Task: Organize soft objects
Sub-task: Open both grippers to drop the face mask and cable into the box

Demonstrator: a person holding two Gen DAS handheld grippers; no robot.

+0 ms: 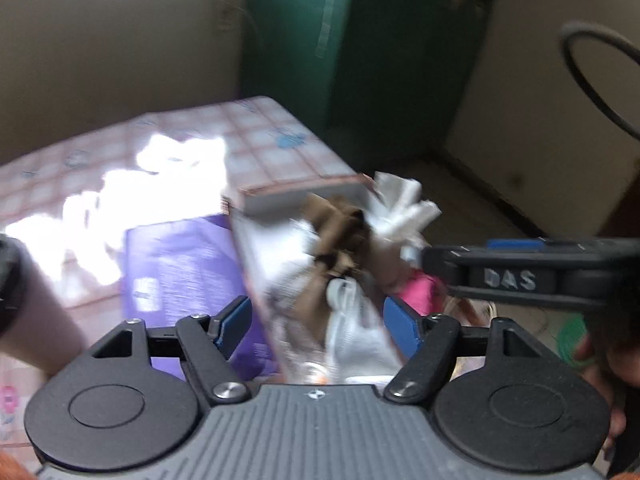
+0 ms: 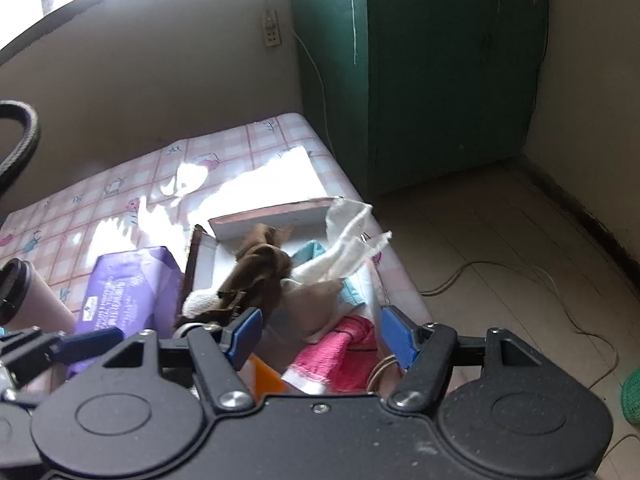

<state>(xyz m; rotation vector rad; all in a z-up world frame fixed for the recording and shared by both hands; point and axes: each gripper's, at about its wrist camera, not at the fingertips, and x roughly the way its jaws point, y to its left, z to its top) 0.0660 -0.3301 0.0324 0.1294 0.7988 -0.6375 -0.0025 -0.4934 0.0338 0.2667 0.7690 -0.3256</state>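
Observation:
An open box [image 1: 304, 188] [image 2: 272, 216] with white inner walls stands on a pink checked tablecloth [image 2: 120, 192], stuffed with soft pieces. A brown cloth [image 1: 340, 236] [image 2: 260, 268] lies on top, and a white rag [image 1: 404, 204] [image 2: 352, 240] sticks out at the far right. A pink towel [image 2: 340, 350] [image 1: 420, 288] and a teal cloth [image 2: 310, 252] lie beneath. My left gripper [image 1: 318, 326] is open above a white cloth [image 1: 352, 332], its jaws astride the box's left wall. My right gripper [image 2: 322, 332] hangs open over the pink towel, holding nothing.
A purple packet [image 1: 180, 264] [image 2: 132, 284] lies left of the box, and a pale cup [image 2: 28, 300] with a dark lid stands further left. A green cabinet [image 2: 440, 80] fills the corner behind. Cables trail on the floor [image 2: 500, 240] to the right.

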